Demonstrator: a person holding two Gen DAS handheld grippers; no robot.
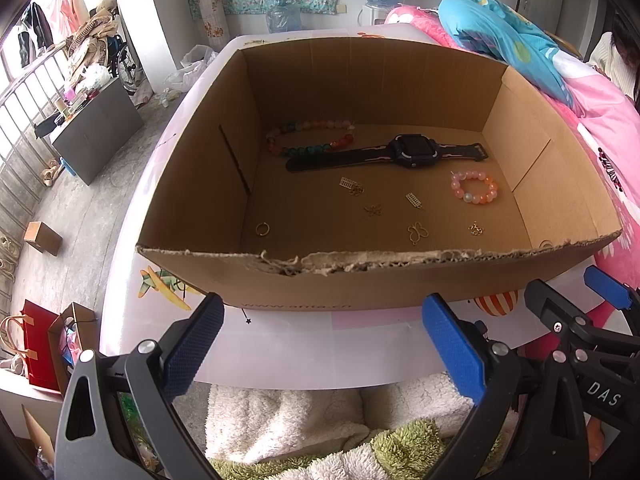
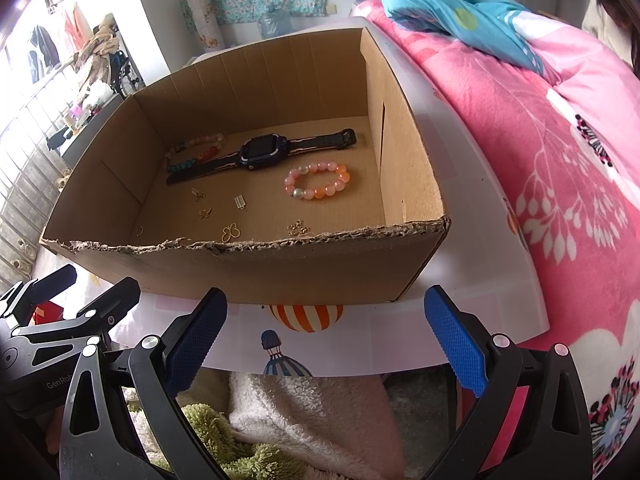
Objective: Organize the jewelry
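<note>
Both tools gape before cardboard box's torn near rim.

Your right gripper hangs at 6 o'clock, blue pads spread wide, nothing between them, short of the cardboard box. The box's torn near rim faces you. Inside, a dark watch lies toward 12 o'clock, its strap overlapping a multicoloured bead bracelet at 10. A pink-orange bead bracelet sits at 2, apart from the watch. Small gold charms are scattered nearer you. The left gripper shows at 8 o'clock.
</note>
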